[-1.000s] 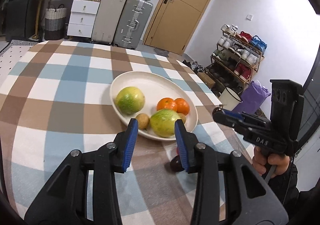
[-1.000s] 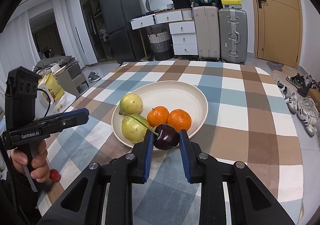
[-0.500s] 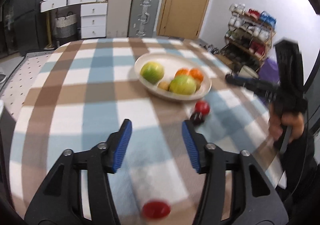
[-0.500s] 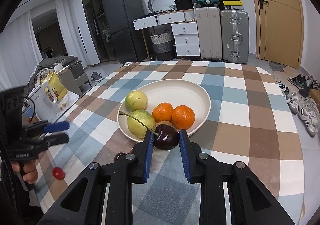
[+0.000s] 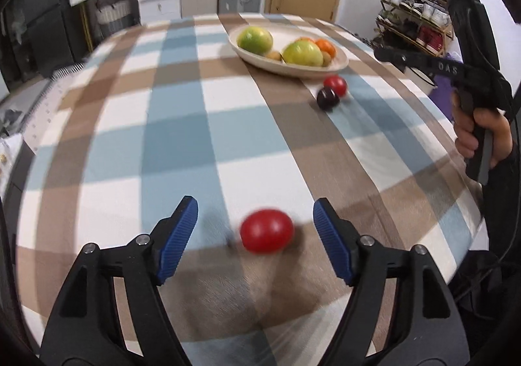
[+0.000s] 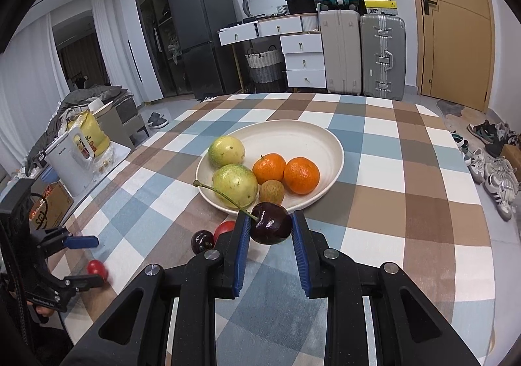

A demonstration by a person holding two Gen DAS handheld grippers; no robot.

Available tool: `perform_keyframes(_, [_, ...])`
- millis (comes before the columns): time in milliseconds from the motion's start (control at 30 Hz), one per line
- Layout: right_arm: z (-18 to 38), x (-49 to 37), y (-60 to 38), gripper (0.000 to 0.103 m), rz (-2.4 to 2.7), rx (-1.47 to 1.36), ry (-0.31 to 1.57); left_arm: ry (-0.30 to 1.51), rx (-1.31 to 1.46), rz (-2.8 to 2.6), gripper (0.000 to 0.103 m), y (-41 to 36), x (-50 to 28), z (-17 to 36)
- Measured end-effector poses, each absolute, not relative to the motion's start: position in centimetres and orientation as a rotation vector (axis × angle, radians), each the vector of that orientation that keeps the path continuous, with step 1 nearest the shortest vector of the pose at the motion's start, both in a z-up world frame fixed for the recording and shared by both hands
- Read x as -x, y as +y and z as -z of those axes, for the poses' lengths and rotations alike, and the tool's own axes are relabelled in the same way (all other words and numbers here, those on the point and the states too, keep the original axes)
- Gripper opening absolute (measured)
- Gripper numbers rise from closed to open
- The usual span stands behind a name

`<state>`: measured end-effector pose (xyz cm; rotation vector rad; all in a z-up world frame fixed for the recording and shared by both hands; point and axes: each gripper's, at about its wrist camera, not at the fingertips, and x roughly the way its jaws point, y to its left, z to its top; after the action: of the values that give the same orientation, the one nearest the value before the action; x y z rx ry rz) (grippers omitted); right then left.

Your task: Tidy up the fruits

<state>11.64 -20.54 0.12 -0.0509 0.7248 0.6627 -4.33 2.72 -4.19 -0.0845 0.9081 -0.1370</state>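
Note:
My left gripper (image 5: 255,229) hangs low over the checked tablecloth with its jaws opening. A small red fruit (image 5: 267,231) lies between the blue pads, touching neither. In the right wrist view that gripper (image 6: 81,260) and the red fruit (image 6: 97,268) show at the far left. My right gripper (image 6: 270,232) is shut on a dark cherry (image 6: 271,227) with a long stem, just short of the white plate (image 6: 293,134). The plate holds two green-yellow fruits, two oranges and a small brown fruit. A second dark cherry (image 5: 328,98) and another red fruit (image 5: 335,85) lie on the cloth before the plate.
The table's near edge runs close under my left gripper. Off the table's left side stand a white kettle (image 6: 70,164) and a yellow bag. Suitcases, drawers and a door fill the back, and a shoe rack (image 5: 413,17) stands at the right.
My left gripper has pulled back from the plate to the near part of the table, and its jaws have widened around the small red fruit. The right gripper keeps the cherry and has edged forward.

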Motion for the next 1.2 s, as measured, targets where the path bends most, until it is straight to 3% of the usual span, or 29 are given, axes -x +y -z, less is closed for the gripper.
perform_keyframes(100, [-0.1, -11.6, -20.6, 0.026, -0.663, 0.051, 0.724, 0.915, 0.084, 0.168, 0.058, 2.4, 4.9, 4.5])
perform_keyframes(233, [0.0, -11.5, -20.5, 0.026, -0.665, 0.052, 0.724, 0.916, 0.078, 0.196, 0.029, 2.1, 5.0, 4.4])
perform_keyframes(667, [0.0, -11.6, -20.4, 0.026, -0.664, 0.046, 0.722, 0.831, 0.118, 0.184, 0.029, 2.6, 2.5, 2.3])
perform_keyframes(1200, [-0.7, -14.2, -20.1, 0.026, -0.662, 0.056, 0.72, 0.683, 0.163, 0.185, 0.029, 1.9, -7.5, -2.0])
